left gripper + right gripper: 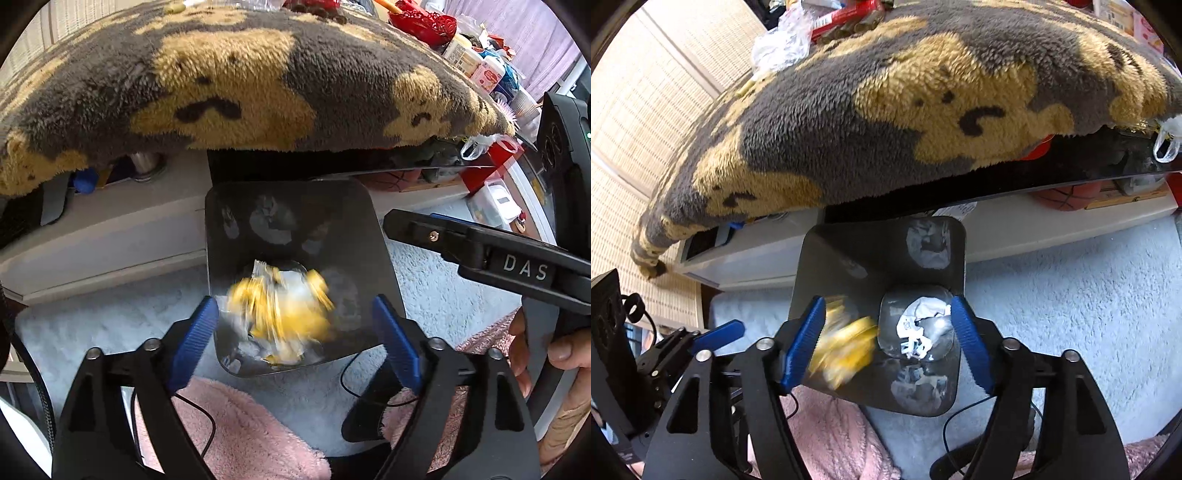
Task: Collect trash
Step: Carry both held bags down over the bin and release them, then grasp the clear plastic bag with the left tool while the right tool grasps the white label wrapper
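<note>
Both my claws, left (293, 328) and right (888, 343), gape over the bin (384, 266) as a yellow wrapper (280, 314) drops in — light, crinkly, best pinched at an edge.

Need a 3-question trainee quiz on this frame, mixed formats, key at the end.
1. True or false: the left gripper is clamped on the yellow wrapper.
2. Where does the black bin stand? A) on the pale blue rug B) on top of the blanket C) on a chair
3. Fill in: the crumpled paper at the bottom of the bin is ____ in colour.

Key: 1 false, its jaws stand apart and the blurred wrapper is loose over the bin. 2 A. 3 white.
</note>
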`<state>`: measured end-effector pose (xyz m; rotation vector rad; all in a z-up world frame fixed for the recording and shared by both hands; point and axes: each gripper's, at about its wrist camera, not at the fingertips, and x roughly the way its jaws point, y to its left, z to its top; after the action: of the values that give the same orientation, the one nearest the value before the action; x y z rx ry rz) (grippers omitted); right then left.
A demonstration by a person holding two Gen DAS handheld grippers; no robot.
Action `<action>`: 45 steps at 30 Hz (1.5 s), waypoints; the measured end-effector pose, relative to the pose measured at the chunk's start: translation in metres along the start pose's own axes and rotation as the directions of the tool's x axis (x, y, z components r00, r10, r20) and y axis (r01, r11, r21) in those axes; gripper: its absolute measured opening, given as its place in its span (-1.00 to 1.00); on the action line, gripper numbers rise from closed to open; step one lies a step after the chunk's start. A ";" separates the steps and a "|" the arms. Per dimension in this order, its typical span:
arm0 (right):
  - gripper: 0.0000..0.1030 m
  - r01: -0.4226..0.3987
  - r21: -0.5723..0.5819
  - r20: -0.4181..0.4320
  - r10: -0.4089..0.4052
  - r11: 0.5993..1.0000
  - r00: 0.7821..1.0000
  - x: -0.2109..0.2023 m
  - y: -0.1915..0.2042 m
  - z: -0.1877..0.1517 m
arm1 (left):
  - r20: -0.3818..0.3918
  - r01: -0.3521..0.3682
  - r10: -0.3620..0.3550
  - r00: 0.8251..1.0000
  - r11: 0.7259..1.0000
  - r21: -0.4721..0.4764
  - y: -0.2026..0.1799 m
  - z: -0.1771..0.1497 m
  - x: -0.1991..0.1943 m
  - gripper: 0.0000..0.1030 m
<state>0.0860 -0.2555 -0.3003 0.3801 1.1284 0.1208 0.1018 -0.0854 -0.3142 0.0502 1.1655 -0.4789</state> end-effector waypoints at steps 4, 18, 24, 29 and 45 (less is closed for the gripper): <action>0.70 0.012 0.011 0.033 -0.013 1.000 0.999 -0.009 -0.003 0.003 | 0.016 -0.009 0.009 1.000 1.000 0.004 0.000 0.000 -0.007 0.75; 0.79 0.027 0.039 0.228 -0.035 0.999 0.973 -0.073 -0.007 0.057 | 0.143 -0.032 0.035 0.989 0.999 -0.023 0.017 0.042 -0.061 0.80; 0.79 0.030 0.021 0.257 -0.034 0.999 0.966 -0.071 0.000 0.094 | 0.185 -0.063 0.069 0.980 0.997 -0.033 0.025 0.088 -0.071 0.81; 0.79 0.031 0.015 0.275 -0.034 0.999 0.961 -0.066 0.008 0.128 | 0.202 -0.071 0.078 0.976 0.997 -0.041 0.034 0.127 -0.069 0.81; 0.65 0.029 -0.062 0.338 -0.006 0.998 0.941 -0.047 0.045 0.230 | 0.233 -0.069 0.074 0.970 0.997 -0.030 0.057 0.227 -0.043 0.48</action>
<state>0.2766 -0.2808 -0.1582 0.3175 0.7858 0.0729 0.3084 -0.0841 -0.1955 0.0162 0.9338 -0.3968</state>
